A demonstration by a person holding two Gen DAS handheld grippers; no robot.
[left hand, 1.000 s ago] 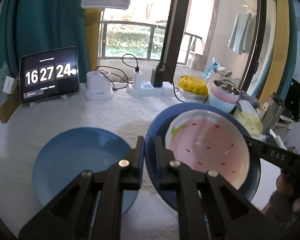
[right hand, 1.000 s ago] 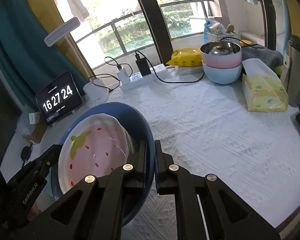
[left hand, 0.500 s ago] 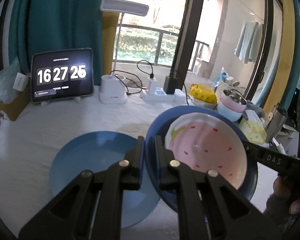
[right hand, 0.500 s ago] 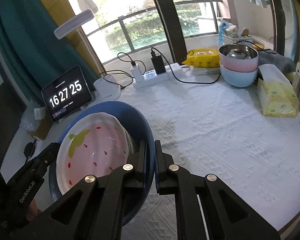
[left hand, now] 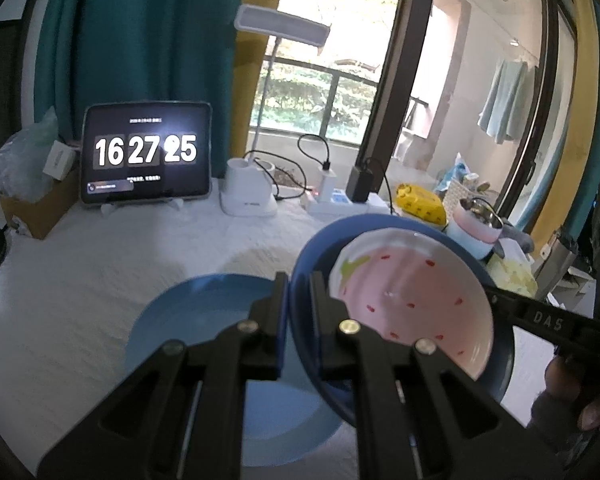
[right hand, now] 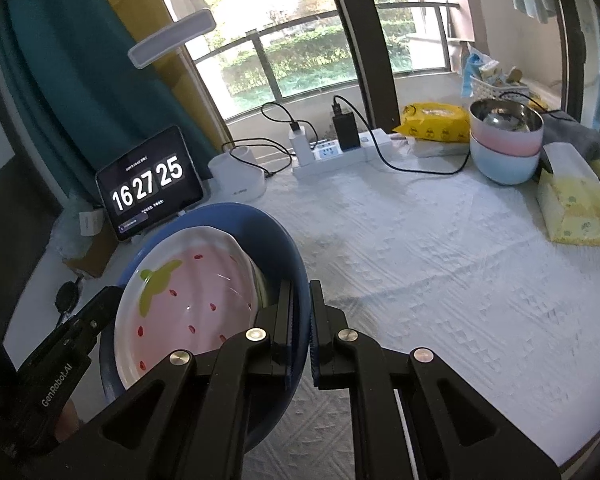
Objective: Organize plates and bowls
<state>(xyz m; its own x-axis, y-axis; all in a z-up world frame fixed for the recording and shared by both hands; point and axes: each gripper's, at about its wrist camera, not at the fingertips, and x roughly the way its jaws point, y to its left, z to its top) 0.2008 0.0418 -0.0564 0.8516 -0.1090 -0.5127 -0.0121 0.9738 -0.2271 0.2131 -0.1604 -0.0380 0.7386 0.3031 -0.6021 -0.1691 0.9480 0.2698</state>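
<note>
- The left gripper [left hand: 299,296] has its fingers clenched on the rim of the dark blue bowl [left hand: 312,256].
- The right gripper [right hand: 299,304] grips the opposite rim.
- A pink strawberry bowl [left hand: 412,300] sits inside it.
- Both hang above the surface [right hand: 440,260], partly over a light blue plate [left hand: 204,312].

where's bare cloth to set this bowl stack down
The widest free patch is mid-table, bordered by the power strip, stacked bowls and tissue pack. A smaller one lies between the tablet and light blue plate. The back edge is crowded with cables and packs.
</note>
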